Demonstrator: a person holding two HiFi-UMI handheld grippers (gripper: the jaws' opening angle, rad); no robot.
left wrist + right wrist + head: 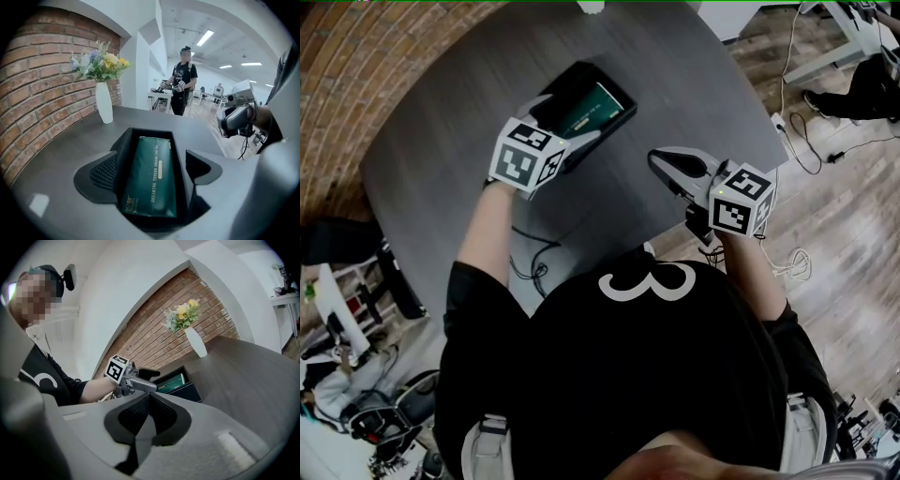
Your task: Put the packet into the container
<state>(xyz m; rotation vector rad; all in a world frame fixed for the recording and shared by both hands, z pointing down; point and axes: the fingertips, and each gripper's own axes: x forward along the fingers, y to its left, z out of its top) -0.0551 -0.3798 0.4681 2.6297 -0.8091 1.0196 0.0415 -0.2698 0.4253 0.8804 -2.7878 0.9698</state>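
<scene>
From the head view the job looks all but finished: the dark green packet (598, 107) lies flat inside the black container (570, 79) on the round grey bench (450, 131), and the left tongs (569, 129) reach over the container's near end, while the right tongs (660, 160) hang well apart to the right, past the bench edge. The left gripper view shows those left tongs released, jaws spread wide with the container between them. Whether the pads touch its walls I cannot tell, but nothing is pinched. The packet is a smooth, slightly glossy foil-like pouch, long and rectangular with pale lettering down its length, and it fills most of the box floor. The container itself is matte, straight-walled and open-topped. The black jaw pads have a fine mesh texture. Further back stand a white vase (104, 103) of flowers and a rough brick wall (37, 103). The right gripper view shows the right tongs clenched on nothing, their ribbed pads meeting in a seam, looking across the bench at the container with the packet's green face showing inside. What seems left — only drawing the left tongs clear.
</scene>
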